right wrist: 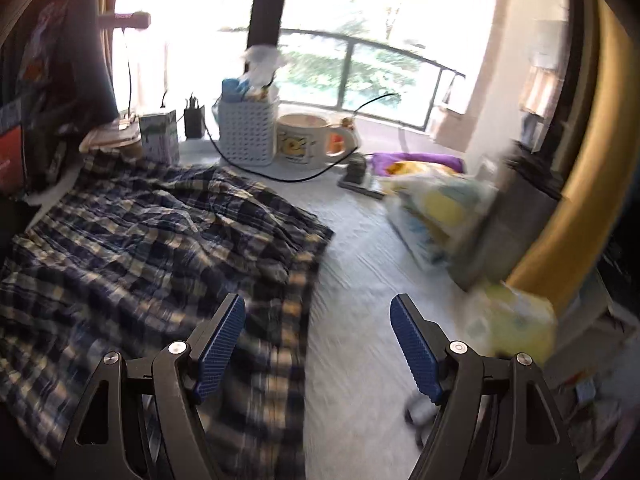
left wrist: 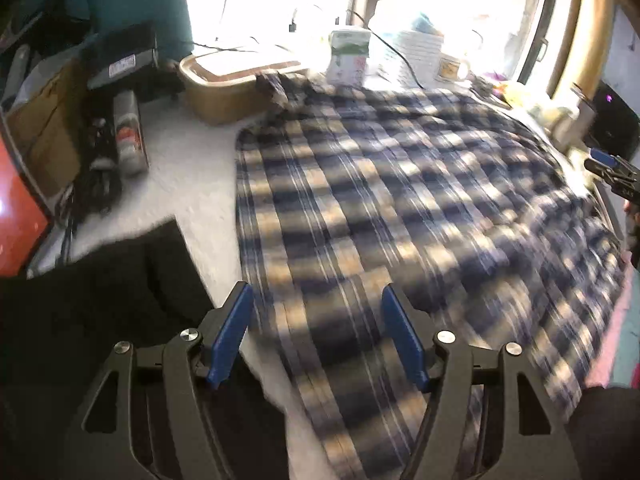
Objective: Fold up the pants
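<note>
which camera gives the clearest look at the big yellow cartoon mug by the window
The right wrist view: the mug faces the camera, sharp, handle and print visible. The left wrist view shows it small, washed out by window glare.

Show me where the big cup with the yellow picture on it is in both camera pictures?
Left wrist view: the cup is at the top, right of center, by the bright window, past the far edge of the plaid pants.
Right wrist view: the cup is in the upper middle, past the pants' far edge.
Shared landmark: the white perforated basket stands just left of the cup in both.
</note>
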`<state>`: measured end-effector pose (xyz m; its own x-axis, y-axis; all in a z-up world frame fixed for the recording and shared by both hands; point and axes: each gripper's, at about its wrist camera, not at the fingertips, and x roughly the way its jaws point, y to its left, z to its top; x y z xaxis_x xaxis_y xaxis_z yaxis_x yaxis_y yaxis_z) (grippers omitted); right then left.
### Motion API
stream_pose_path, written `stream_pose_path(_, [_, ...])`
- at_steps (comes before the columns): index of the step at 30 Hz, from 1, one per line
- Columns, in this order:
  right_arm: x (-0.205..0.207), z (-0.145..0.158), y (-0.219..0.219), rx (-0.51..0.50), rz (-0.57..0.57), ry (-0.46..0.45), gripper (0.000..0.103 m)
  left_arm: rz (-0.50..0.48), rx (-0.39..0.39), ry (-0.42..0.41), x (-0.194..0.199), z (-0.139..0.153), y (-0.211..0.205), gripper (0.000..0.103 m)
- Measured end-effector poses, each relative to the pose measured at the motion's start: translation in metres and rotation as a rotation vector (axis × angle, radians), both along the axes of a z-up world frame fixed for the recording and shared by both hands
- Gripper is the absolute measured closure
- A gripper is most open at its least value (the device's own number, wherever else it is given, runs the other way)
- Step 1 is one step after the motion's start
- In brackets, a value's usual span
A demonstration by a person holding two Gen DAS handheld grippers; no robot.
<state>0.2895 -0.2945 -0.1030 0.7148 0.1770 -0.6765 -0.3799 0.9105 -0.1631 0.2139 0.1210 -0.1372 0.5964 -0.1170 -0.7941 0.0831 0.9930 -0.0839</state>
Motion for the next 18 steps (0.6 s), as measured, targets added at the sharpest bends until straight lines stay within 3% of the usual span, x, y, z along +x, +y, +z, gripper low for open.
stream_pose_path(5, [0.060, -0.019, 0.016, -0.019, 0.025, 0.066, 0.026, 0.021, 0.021, -0.046, 0.048, 0.006, 0.012, 0.036])
stream_pose_path(11, [0.117, -0.033, 0.023, 0.034, 0.019, 0.159, 0.026, 0.034, 0.061, -0.053, 0.100, 0.002, 0.011, 0.036])
stream_pose_path(13, [0.128, -0.039, 0.029, 0.033, 0.030, 0.180, 0.026, 0.044, 0.043, -0.044, 0.116, -0.002, 0.013, 0.036])
stream_pose_path(16, [0.147, -0.049, 0.032, 0.052, 0.034, 0.218, 0.026, 0.066, -0.045, -0.006, 0.134, -0.009, 0.020, 0.036])
stream_pose_path(18, [0.159, -0.057, 0.033, 0.074, 0.045, 0.266, 0.026, 0.070, -0.049, 0.009, 0.144, -0.014, 0.022, 0.036])
